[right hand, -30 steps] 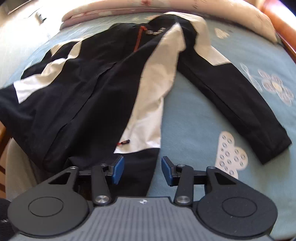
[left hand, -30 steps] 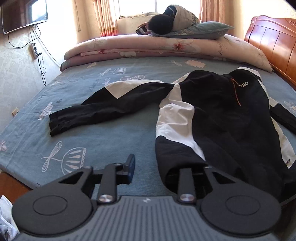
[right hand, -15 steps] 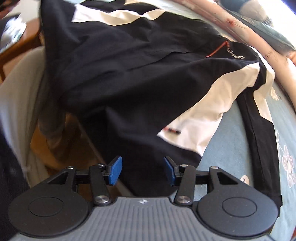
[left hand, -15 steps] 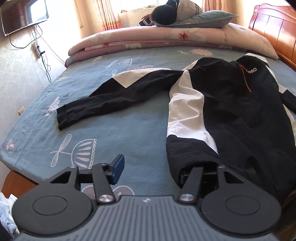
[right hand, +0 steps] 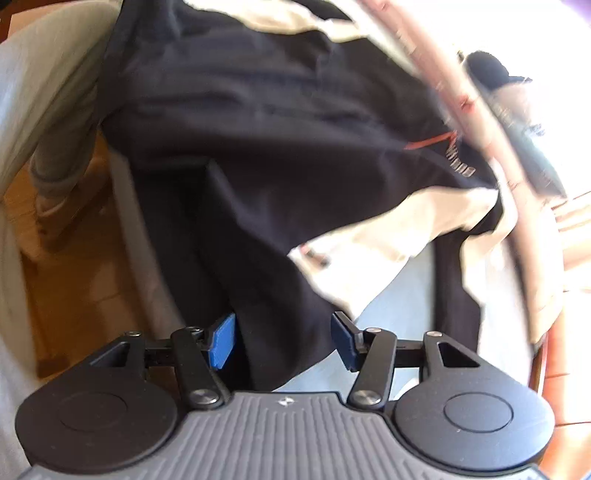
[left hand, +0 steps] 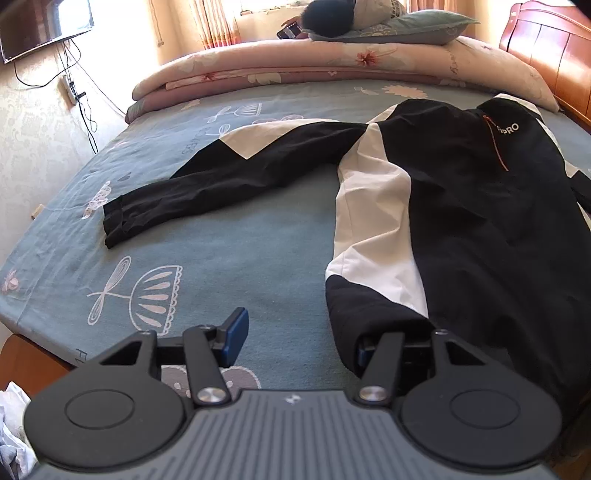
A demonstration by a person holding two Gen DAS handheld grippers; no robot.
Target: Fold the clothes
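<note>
A black and white jacket (left hand: 480, 221) lies spread flat on the blue patterned bedsheet (left hand: 258, 258), its left sleeve (left hand: 221, 173) stretched out to the side. My left gripper (left hand: 299, 343) stands open at the jacket's near left hem corner. Its left pad (left hand: 234, 339) is over bare sheet, and the hem covers its right finger. In the blurred right wrist view, the jacket (right hand: 277, 147) hangs over the bed edge. My right gripper (right hand: 282, 343) has its jaws opening, with the black hem between the blue pads, which do not press on it.
A folded pink quilt (left hand: 332, 66) and a grey pillow (left hand: 406, 26) lie at the far side of the bed, where a person (left hand: 332, 14) rests. A wooden headboard (left hand: 546, 48) is at the right. Wooden floor (right hand: 74, 277) and a light-trousered leg (right hand: 55, 92) show beside the bed.
The right gripper has rolled and swung round to the bed edge, its jaws spreading around the hem. The left gripper's jaws widened and it sank slightly toward the hem corner.
</note>
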